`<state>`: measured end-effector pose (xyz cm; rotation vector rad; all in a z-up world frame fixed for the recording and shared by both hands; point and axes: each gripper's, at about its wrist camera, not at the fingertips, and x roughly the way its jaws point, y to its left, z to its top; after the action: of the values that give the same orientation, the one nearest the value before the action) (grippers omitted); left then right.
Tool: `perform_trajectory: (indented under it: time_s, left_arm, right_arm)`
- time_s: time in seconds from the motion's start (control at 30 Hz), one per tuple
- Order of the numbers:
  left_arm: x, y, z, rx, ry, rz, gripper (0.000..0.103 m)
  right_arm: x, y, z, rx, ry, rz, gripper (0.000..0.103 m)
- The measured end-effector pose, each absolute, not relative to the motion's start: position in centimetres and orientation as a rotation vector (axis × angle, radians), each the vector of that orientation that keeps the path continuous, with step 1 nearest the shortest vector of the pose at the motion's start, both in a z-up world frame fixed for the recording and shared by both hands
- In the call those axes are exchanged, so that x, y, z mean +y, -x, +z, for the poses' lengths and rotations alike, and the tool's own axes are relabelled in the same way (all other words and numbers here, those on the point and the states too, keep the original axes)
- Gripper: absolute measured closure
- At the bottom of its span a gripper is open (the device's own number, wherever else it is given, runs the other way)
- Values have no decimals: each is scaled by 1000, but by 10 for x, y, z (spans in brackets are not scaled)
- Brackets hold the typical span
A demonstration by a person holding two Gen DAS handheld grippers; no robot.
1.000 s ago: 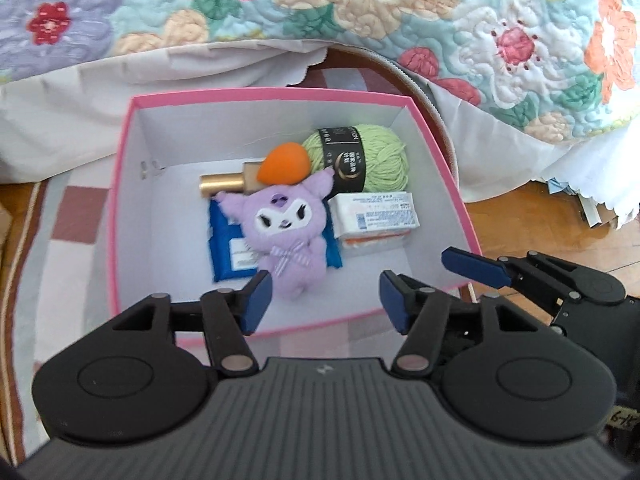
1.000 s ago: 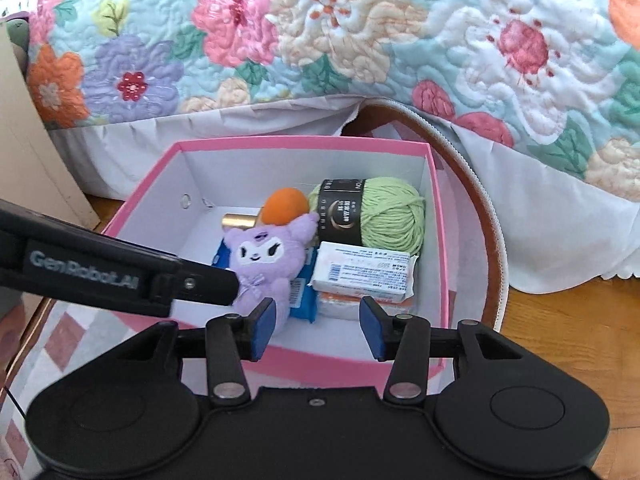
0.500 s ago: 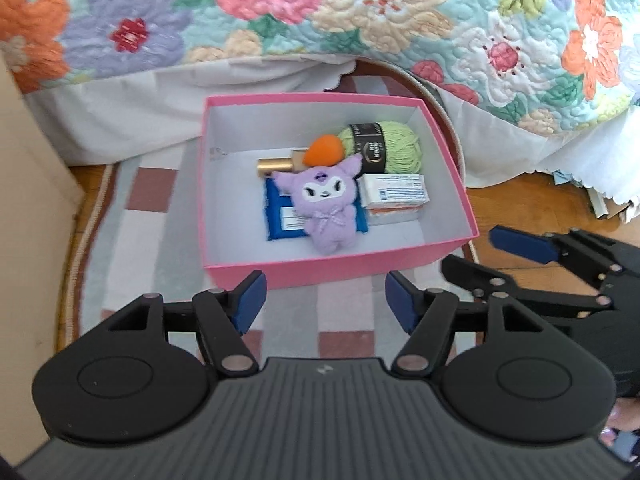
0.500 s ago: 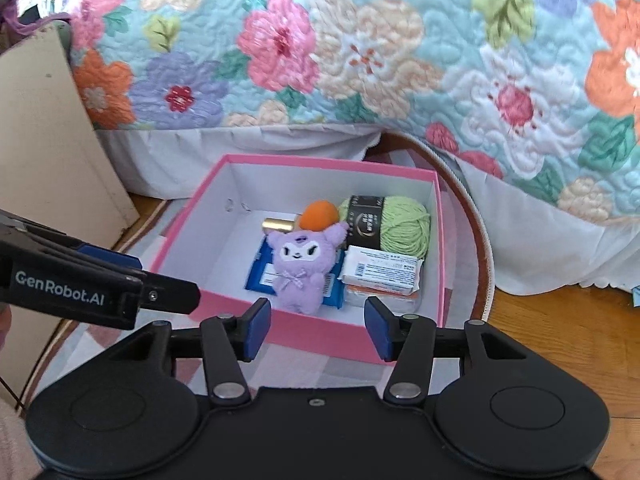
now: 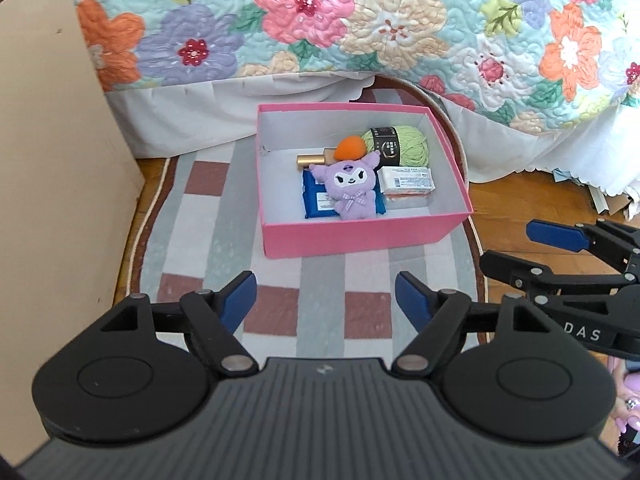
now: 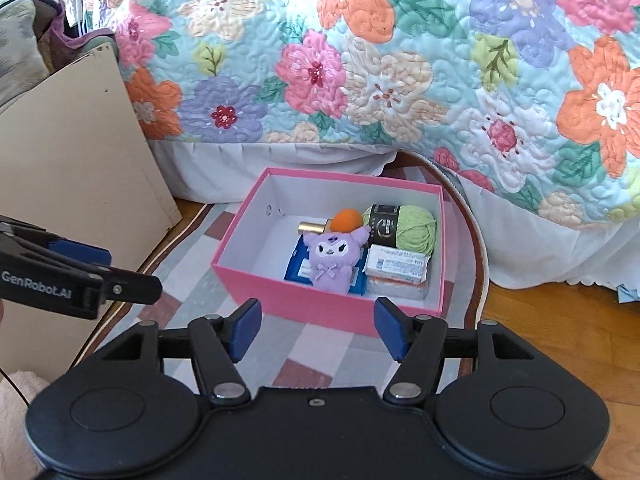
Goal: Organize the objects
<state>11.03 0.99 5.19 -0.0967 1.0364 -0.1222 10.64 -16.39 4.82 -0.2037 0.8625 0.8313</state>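
The pink box [image 5: 360, 236] stands on the striped rug [image 5: 192, 240] beside the bed, under the flowered quilt [image 5: 360, 32]; inside it lie the purple plush toy [image 5: 352, 188] on a blue packet [image 5: 314, 200], a green yarn ball [image 5: 404, 146], an orange sponge [image 5: 350, 148] over a gold-capped bottle [image 5: 310, 159], and a white carton [image 5: 406, 180] on an orange-edged pack; all sit toward the right half of the box. The left gripper [image 5: 325, 300] and the right gripper [image 6: 316, 326] hover over the rug, well apart from the box; the fingers of both have just been opening and now stand wide, with nothing between them. I judge that the packing step is finished, because no loose object is visible on the rug; the next move calls perhaps for a lid, which I cannot see.
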Motion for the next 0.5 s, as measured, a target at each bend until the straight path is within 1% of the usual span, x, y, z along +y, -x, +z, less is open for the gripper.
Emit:
perform_trajectory:
  time_s: [0.07, 0.13, 0.2, 0.23, 0.27, 0.5]
  left_arm:
    - [13, -101, 55, 1032, 105, -108, 17]
    - [15, -92, 57, 1023, 103, -104, 15]
    - [15, -85, 56, 1027, 96, -103, 13]
    - [16, -82, 55, 1033, 97, -104, 11]
    - [16, -79, 54, 1040, 102, -104, 8]
    - [6, -61, 47, 1060, 55, -99, 8]
  right_arm:
    - [-166, -100, 50, 872, 199, 835, 29]
    - [-169, -92, 51, 872, 200, 836, 27]
    - [-170, -83, 53, 866, 213, 839, 23]
    - [-170, -78, 54, 862, 223, 836, 19]
    - [-170, -74, 54, 859, 229, 831, 19]
    - [-170, -59, 48, 902, 230, 803, 18]
